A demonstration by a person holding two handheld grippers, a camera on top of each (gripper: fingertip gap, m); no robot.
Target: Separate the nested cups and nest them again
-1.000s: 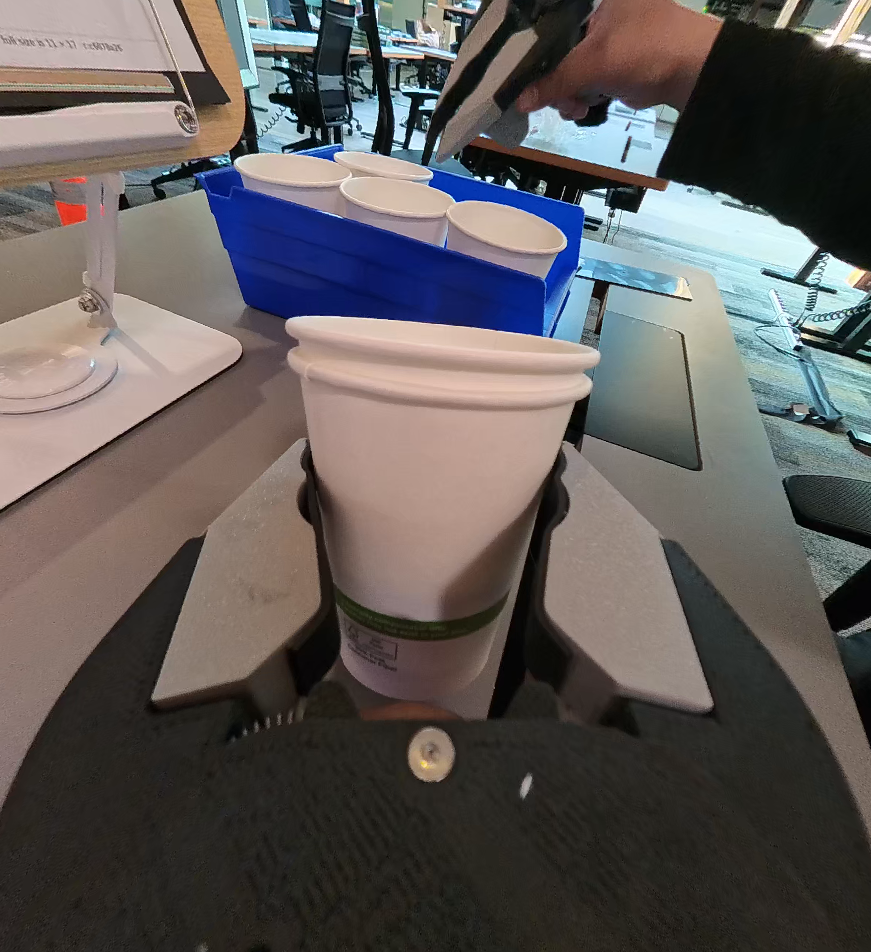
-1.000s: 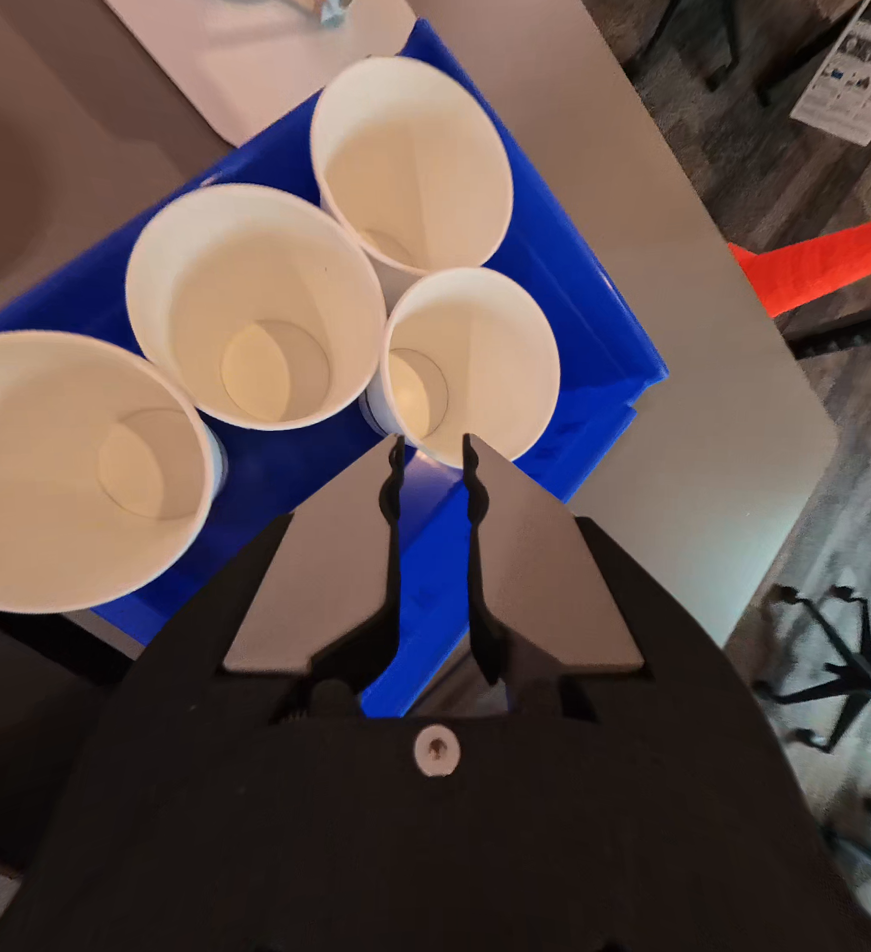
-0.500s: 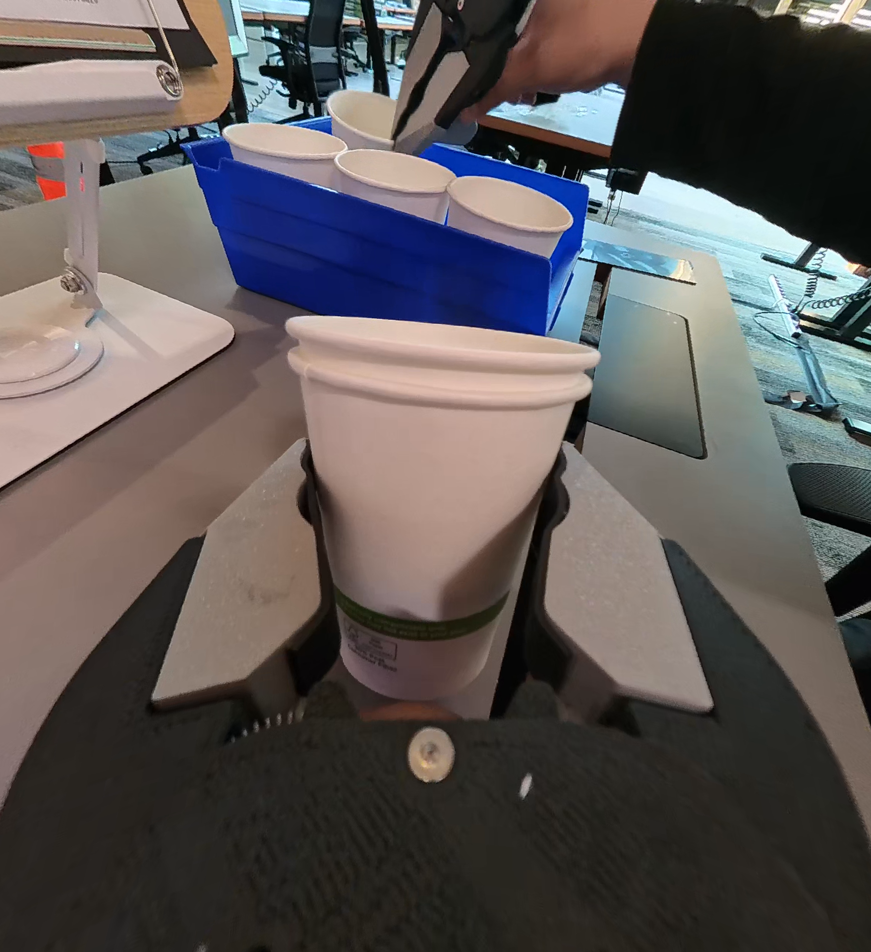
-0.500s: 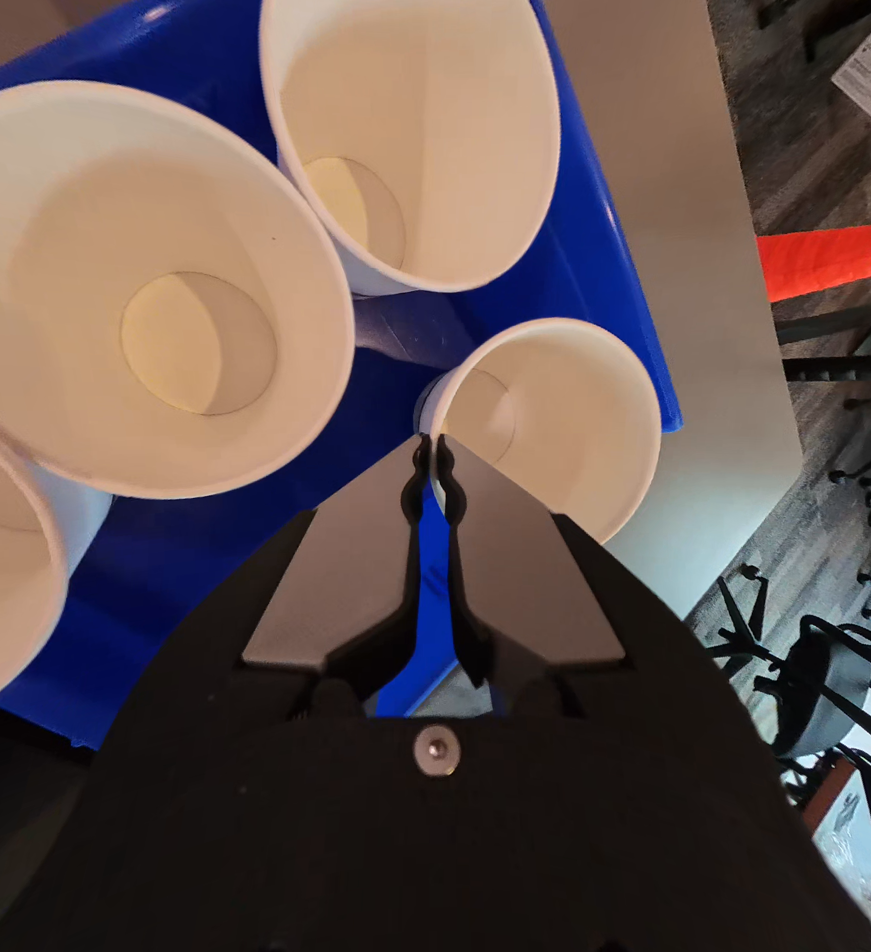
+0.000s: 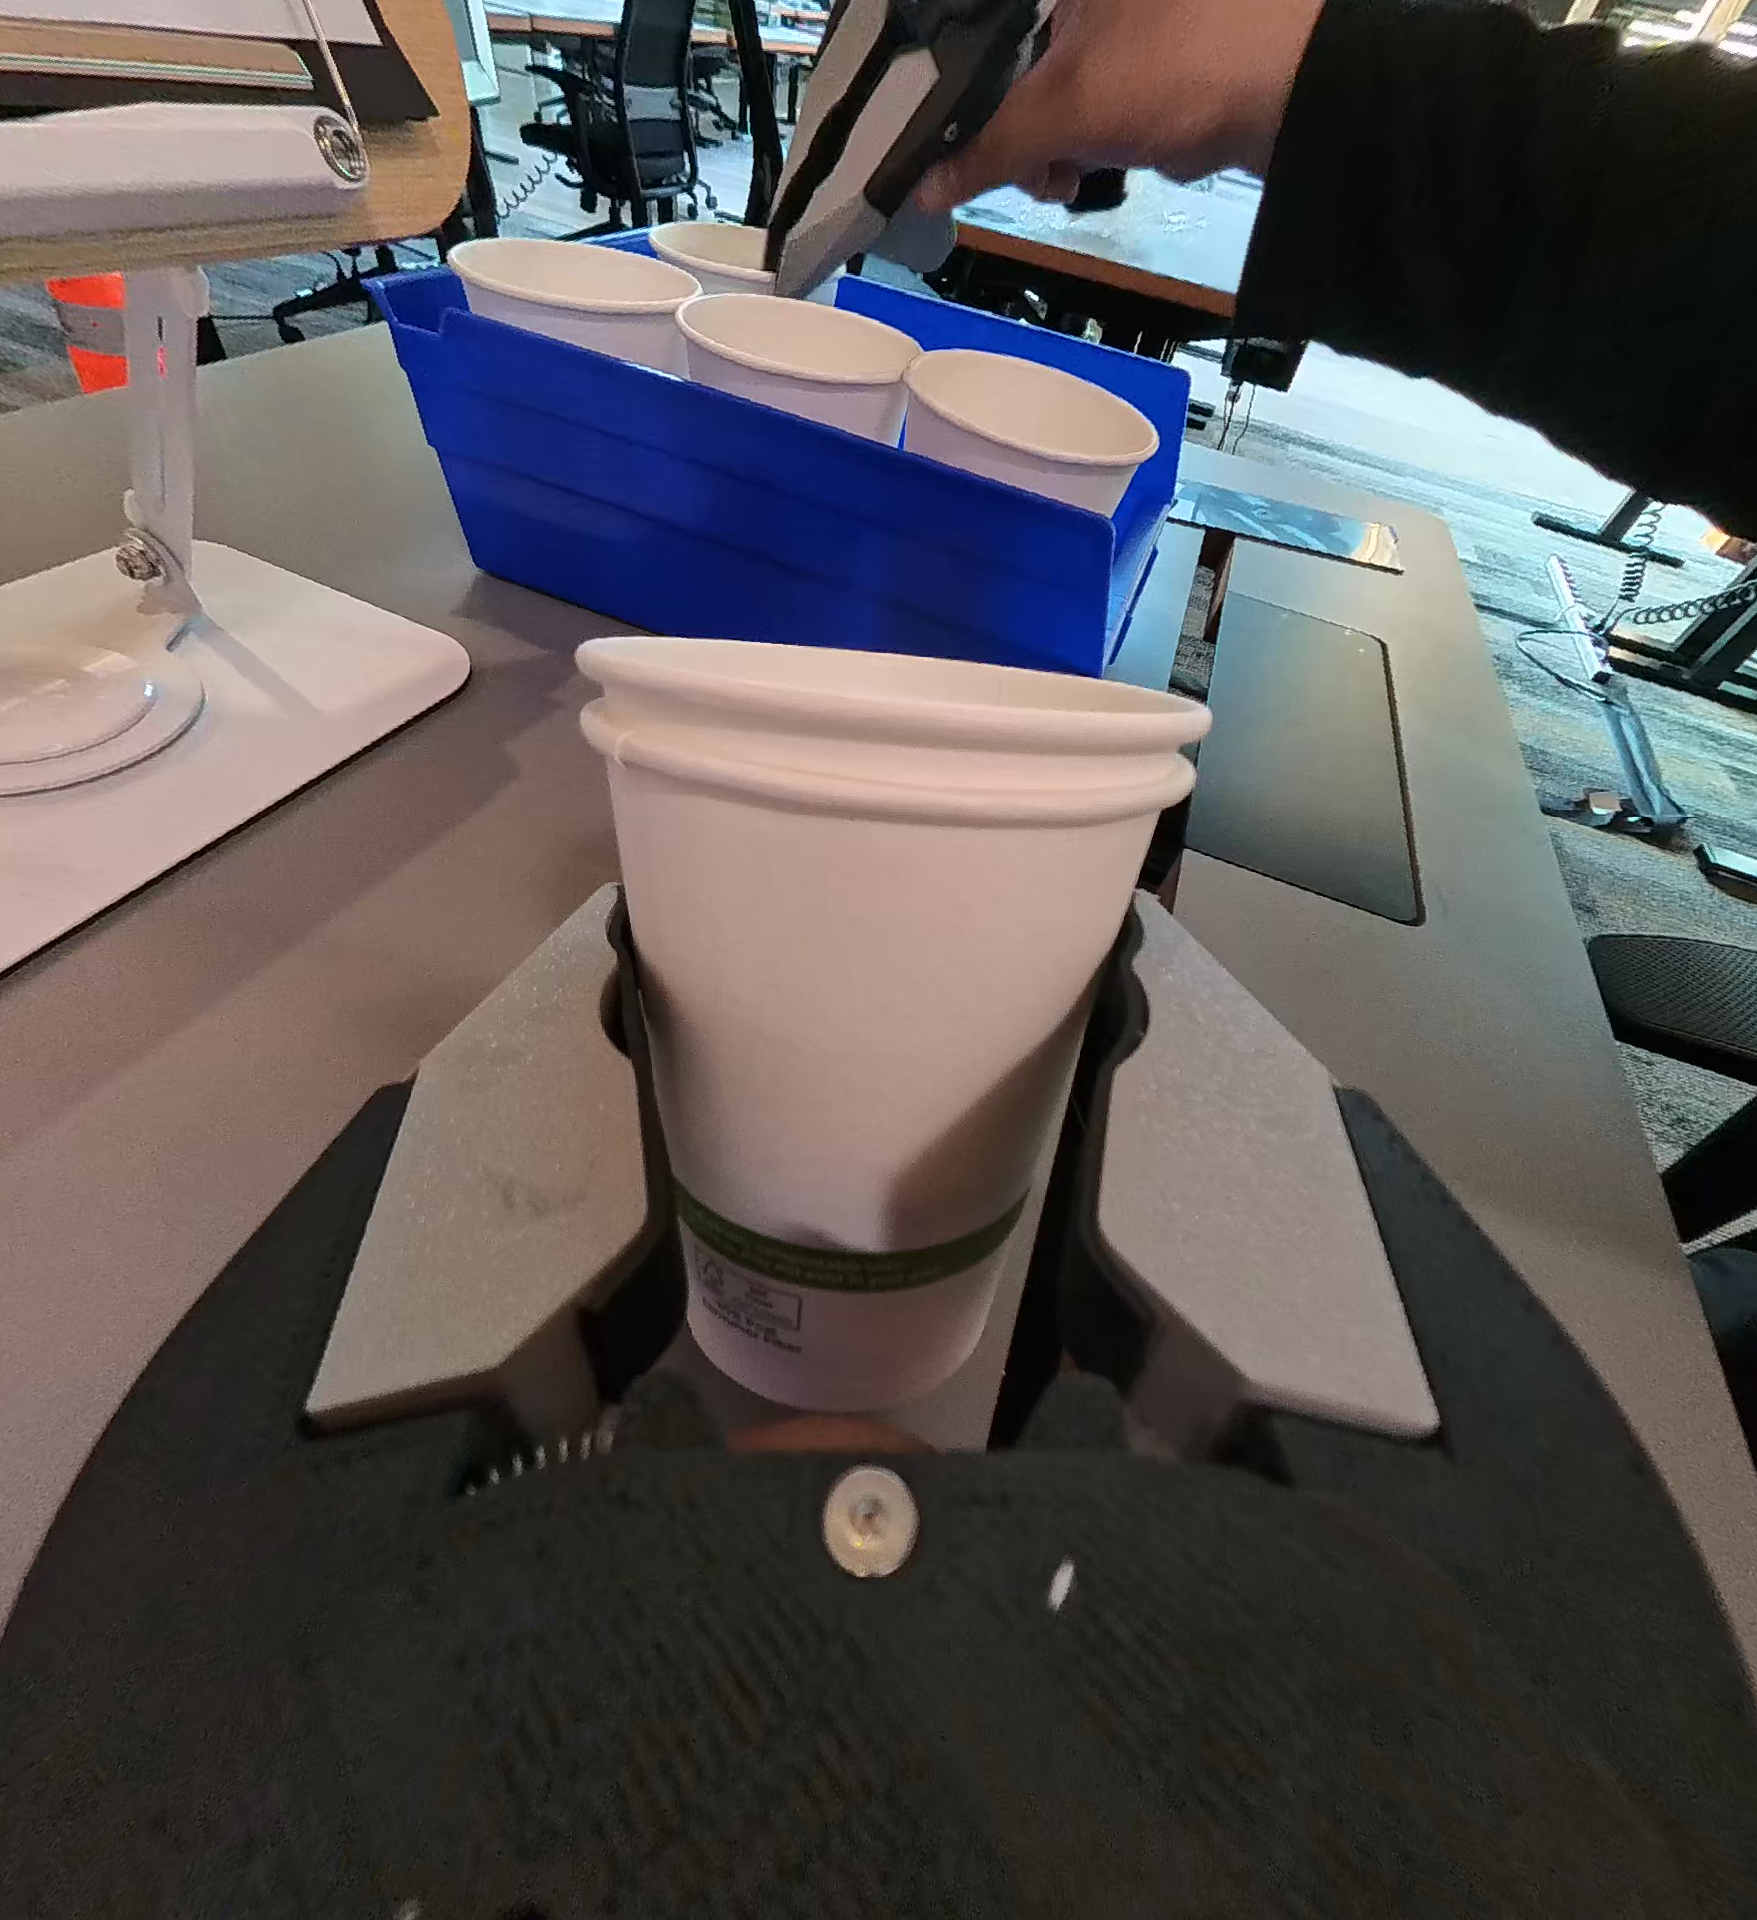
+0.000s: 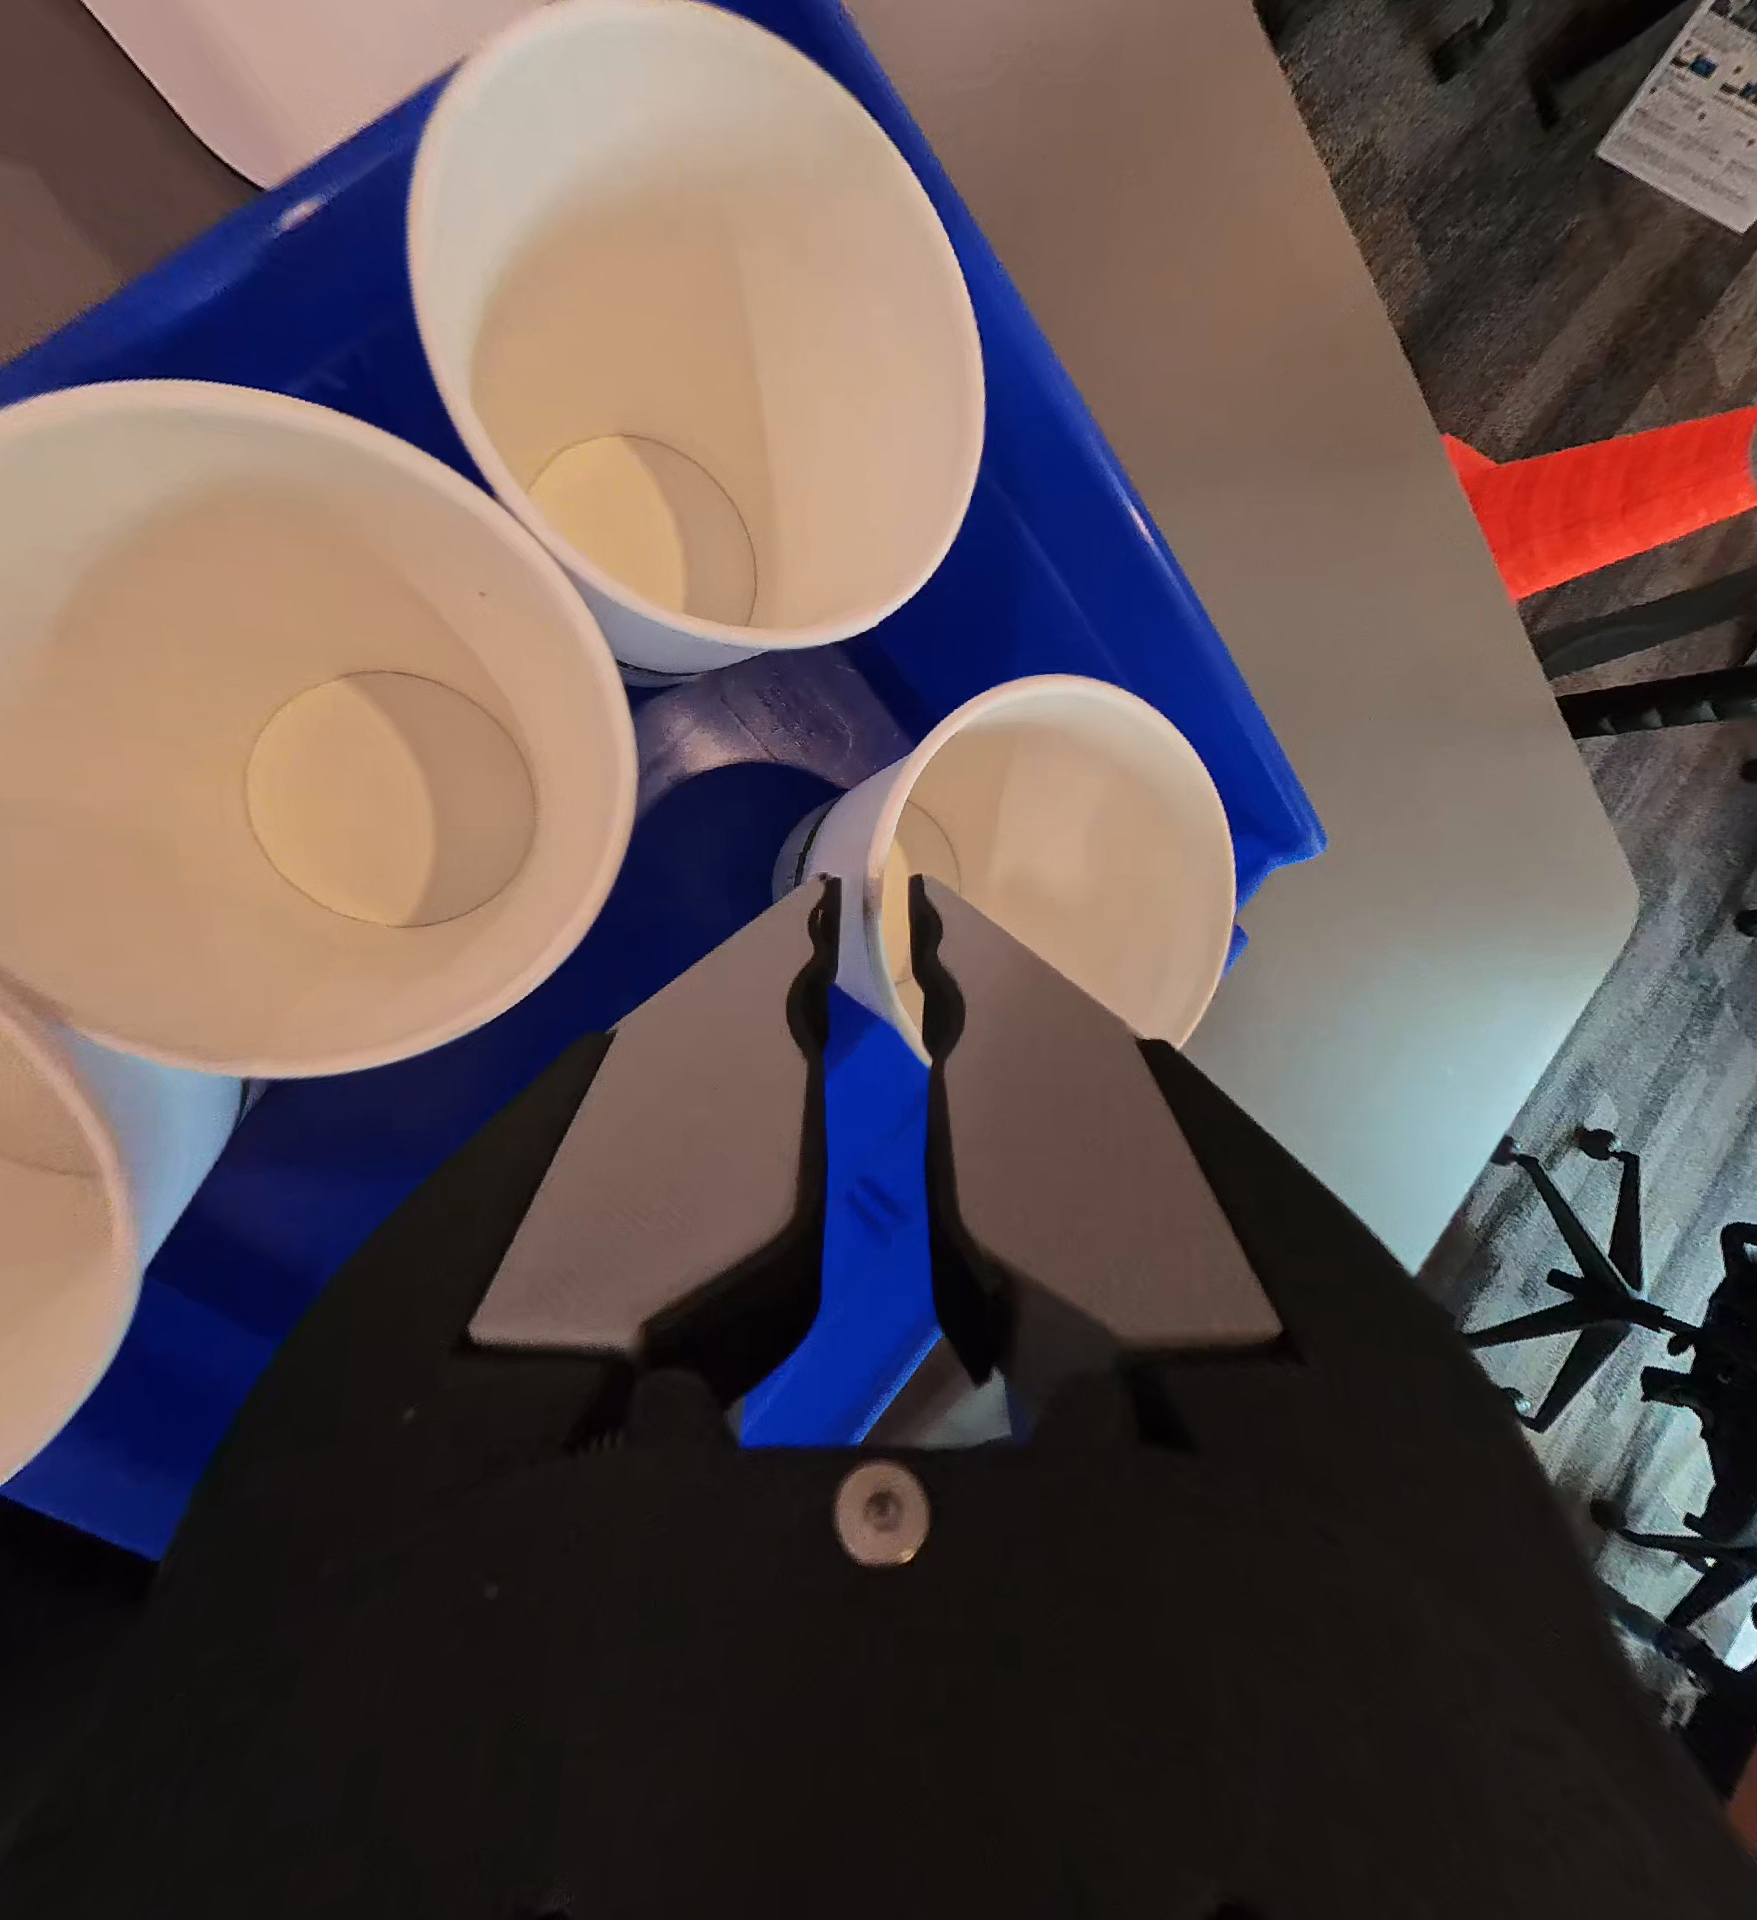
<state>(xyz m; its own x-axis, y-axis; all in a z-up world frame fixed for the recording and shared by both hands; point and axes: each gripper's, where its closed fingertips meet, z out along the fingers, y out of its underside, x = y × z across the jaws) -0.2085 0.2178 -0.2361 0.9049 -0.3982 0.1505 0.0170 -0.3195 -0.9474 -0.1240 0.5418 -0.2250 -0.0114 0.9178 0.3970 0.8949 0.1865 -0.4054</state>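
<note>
My left gripper [image 5: 872,935] is shut on the nested white paper cups [image 5: 884,1039], two stacked rims showing, held upright above the grey table [image 5: 230,1039]. A blue bin [image 5: 749,520] behind them holds several single white cups. My right gripper [image 6: 871,894], seen over the bin in the left wrist view [image 5: 801,272], points down into the bin [image 6: 1061,416]. Its jaws stand slightly apart astride the near rim of the smallest-looking cup [image 6: 1061,852], which stands at the bin's far end.
A white stand with a flat base plate [image 5: 230,707] stands left of the bin, with a wooden board overhead. A dark inset panel [image 5: 1300,748] lies at the table's right. The table edge, office chairs and an orange cone [image 6: 1632,499] lie beyond. There is about 35 cm between the tips of the two grippers.
The right gripper came down over the bin, closed to a narrow gap at the far cup's rim, and its jaws have now parted again. The left gripper keeps the nested cups, drawn back slightly.
</note>
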